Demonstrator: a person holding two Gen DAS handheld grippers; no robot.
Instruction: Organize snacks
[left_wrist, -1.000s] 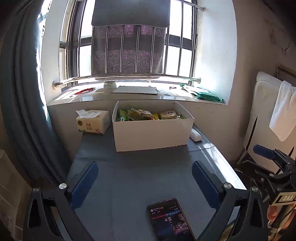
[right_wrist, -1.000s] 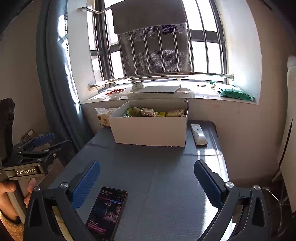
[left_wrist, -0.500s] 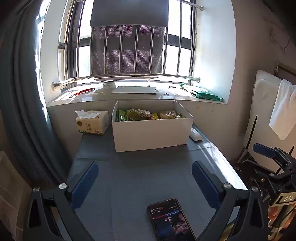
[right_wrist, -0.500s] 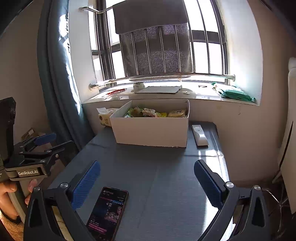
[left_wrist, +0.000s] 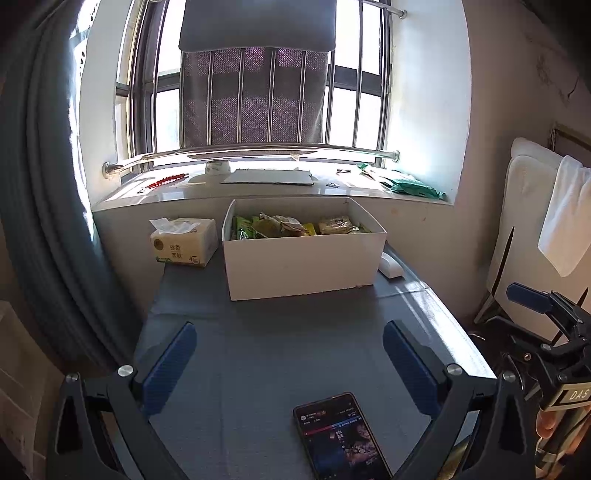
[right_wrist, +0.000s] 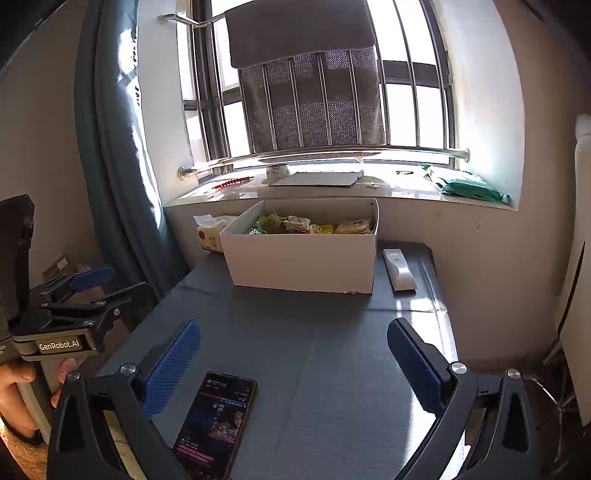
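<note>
A white cardboard box (left_wrist: 303, 264) stands at the far end of the grey table (left_wrist: 280, 350); it also shows in the right wrist view (right_wrist: 303, 262). Several snack packets (left_wrist: 291, 225) in green and yellow wrappers lie inside it, also seen in the right wrist view (right_wrist: 314, 224). My left gripper (left_wrist: 290, 365) is open and empty, held above the near part of the table. My right gripper (right_wrist: 295, 363) is open and empty, also well short of the box. Each gripper shows at the edge of the other's view.
A phone (left_wrist: 341, 435) with a lit screen lies at the near table edge, also in the right wrist view (right_wrist: 216, 421). A tissue pack (left_wrist: 183, 242) sits left of the box, a white remote (right_wrist: 399, 269) to its right. A windowsill (left_wrist: 269, 190) runs behind, a curtain (right_wrist: 114, 147) at left.
Both views have shifted very slightly. Both grippers stay open and nothing on the table has moved.
</note>
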